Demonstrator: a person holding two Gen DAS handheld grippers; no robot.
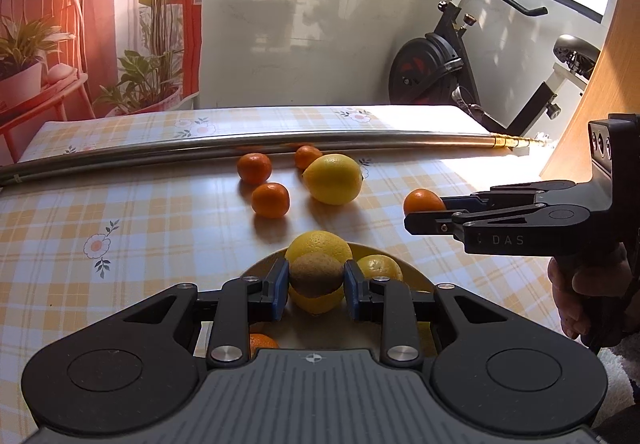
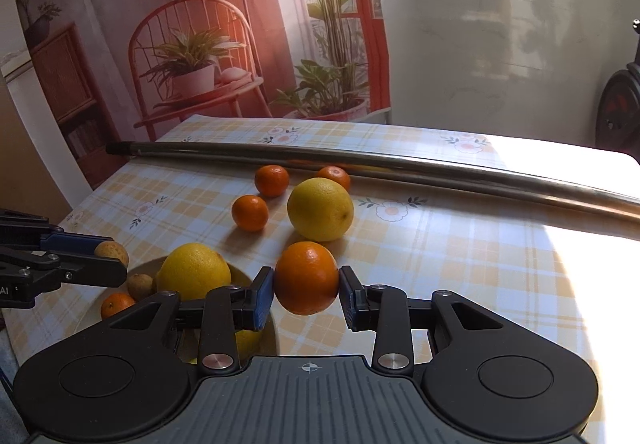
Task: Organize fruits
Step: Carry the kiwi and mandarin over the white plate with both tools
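**Both grippers hold fruit by the plate**

The left gripper (image 1: 316,280) is clamped on a brown fruit (image 1: 316,275) above the plate (image 2: 150,267), which holds lemons and small fruit. Right of it, the right gripper (image 2: 307,291) grips an orange (image 2: 307,278) over the tablecloth (image 2: 460,264). Beyond lie three more oranges and a lemon (image 2: 321,209).

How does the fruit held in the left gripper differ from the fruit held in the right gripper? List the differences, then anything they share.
Colour: the small brown fruit in the left gripper is dull tan-brown; the mandarin in the right gripper is bright orange.
Size: the brown fruit looks smaller than the mandarin.
Position: the brown fruit hangs over the plate; the mandarin is beside the plate, over the tablecloth.
Shared: both are roundish, clamped between jaws.
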